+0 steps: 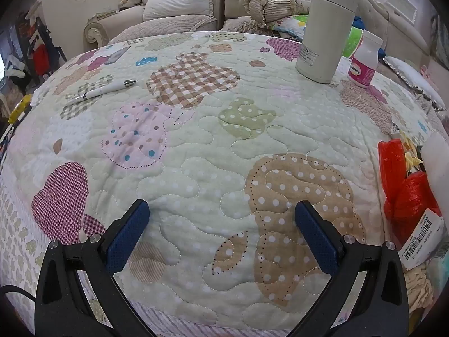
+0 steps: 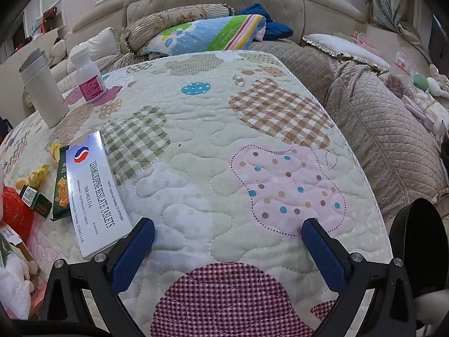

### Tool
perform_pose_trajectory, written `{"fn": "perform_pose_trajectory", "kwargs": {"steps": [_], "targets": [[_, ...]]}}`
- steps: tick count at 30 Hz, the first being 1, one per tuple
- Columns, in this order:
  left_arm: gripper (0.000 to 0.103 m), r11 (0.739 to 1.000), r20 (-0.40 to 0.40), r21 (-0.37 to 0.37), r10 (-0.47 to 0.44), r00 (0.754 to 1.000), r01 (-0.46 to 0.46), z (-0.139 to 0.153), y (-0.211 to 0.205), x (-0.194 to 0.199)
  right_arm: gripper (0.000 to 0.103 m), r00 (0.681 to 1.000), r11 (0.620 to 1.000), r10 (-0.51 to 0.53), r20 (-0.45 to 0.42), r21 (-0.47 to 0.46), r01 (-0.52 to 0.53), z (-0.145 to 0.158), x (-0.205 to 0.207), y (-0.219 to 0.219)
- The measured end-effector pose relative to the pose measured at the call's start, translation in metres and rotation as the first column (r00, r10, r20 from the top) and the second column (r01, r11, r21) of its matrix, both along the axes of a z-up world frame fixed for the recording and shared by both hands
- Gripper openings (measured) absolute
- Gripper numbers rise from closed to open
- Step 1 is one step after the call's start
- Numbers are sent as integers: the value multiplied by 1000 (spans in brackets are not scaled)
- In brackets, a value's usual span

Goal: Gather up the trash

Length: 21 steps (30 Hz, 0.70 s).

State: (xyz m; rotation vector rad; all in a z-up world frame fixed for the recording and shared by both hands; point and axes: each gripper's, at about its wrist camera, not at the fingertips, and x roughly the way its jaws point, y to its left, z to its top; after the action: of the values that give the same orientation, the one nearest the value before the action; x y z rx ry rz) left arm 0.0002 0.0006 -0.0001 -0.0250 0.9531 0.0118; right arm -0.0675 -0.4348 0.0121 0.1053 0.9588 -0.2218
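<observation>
Here, left gripper (image 1: pixel 221 219) and right gripper (image 2: pixel 228 237) both spread wide, empty, over quilt (image 1: pixel 224 146). Trash pile (image 1: pixel 407 193) at 3 o'clock of left; one pen (image 1: pixel 103 91), one flask (image 1: pixel 325 28), one bottle (image 1: pixel 364 60).

Two wrist views angled down, close over quilt (image 1: pixel 213 129), both showing white tumbler (image 2: pixel 42 92)

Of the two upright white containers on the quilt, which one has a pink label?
The smaller bottle, with a white cap and a pink label around its lower half. The taller cream tumbler beside it has no pink on it.
</observation>
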Motion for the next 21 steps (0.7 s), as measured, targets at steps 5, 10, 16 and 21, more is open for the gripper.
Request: {"fn": "perform_pose_trajectory", "kwargs": {"steps": [5,10,16,21], "targets": [[103,1000,-5,10,20,1000,-20,3,-1,-8,103,1000,1000,0,0,-1,0,0,0,0],[103,1000,-32,-1,-9,999,9,8,-4,-23,103,1000,1000,0,0,0,0,0,0,1],[103,999,53,-27,-22,998,24,45,-17,-56,103,997,999,54,-51,12,-53,1,1,3],[103,997,131,-52,-52,990,59,80,-39,-84,102,999,999,29,-15,23,-29,17,-22,6]]}}
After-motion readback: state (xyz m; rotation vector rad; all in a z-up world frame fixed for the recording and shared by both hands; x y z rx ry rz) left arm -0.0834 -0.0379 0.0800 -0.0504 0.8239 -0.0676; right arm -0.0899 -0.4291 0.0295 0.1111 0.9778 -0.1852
